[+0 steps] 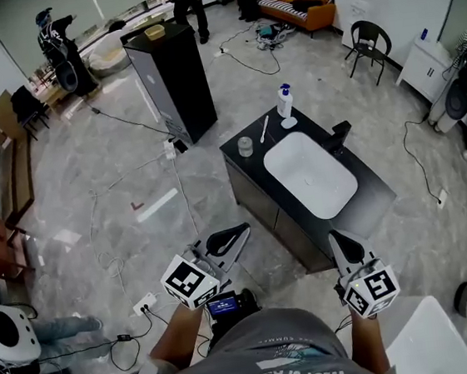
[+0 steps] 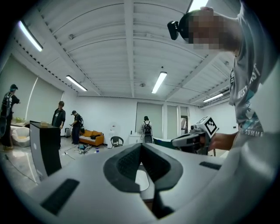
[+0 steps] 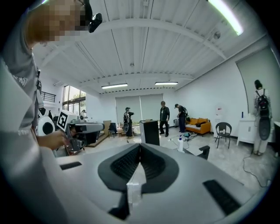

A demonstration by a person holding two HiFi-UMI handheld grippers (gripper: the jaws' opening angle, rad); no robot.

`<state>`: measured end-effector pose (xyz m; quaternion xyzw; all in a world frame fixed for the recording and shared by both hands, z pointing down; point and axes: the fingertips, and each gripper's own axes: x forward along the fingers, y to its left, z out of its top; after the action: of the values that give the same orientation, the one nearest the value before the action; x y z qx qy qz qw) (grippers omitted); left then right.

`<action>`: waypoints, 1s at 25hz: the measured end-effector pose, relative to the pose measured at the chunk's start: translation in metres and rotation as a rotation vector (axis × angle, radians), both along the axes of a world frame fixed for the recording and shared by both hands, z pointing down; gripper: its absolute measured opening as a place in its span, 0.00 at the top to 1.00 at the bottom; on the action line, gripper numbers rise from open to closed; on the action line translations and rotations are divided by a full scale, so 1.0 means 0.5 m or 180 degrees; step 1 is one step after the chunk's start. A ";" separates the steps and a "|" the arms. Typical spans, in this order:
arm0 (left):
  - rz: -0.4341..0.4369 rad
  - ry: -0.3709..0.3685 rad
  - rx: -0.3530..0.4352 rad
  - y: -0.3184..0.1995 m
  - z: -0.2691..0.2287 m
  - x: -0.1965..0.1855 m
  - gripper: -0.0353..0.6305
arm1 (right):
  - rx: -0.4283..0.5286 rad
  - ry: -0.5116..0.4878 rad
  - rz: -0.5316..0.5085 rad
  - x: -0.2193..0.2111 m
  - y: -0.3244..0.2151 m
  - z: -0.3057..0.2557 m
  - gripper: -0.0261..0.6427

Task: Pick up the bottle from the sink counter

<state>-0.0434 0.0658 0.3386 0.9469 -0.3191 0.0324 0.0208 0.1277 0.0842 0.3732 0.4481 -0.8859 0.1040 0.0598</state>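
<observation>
Both jaws fully closed, empty: left gripper [image 1: 227,241], right gripper [image 1: 347,249]. Target white plastic bottle with blue cap [image 1: 285,101] stands well ahead of both, at far corner of black sink counter [image 1: 375,197]. Risk: arriving closed knocks it off the edge.

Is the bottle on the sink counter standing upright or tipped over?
Upright: the bottle stands on its base at the far corner of the counter, blue cap on top.

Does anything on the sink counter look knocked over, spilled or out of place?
Nothing stands out. The bottle stands upright at the far corner of the sink counter, the small cup sits upright beside the basin, and a thin white stick lies flat between them. No spill shows.
</observation>
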 end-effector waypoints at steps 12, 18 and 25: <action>0.0095 0.0123 -0.0017 -0.089 0.029 -0.104 0.94 | 0.0011 0.0201 0.0067 -0.097 -0.073 -0.008 0.96; 0.0005 0.0106 -0.0118 -0.122 0.045 -0.125 0.94 | -0.0032 0.0226 -0.0009 -0.108 -0.119 -0.012 0.96; -0.0293 0.0016 -0.0163 -0.193 0.039 -0.142 0.94 | -0.0087 0.0140 -0.0297 -0.119 -0.218 -0.001 0.96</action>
<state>-0.1144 -0.0305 0.3579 0.9305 -0.3614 0.0372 0.0473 0.0681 -0.0249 0.3728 0.4076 -0.9028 0.1033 0.0901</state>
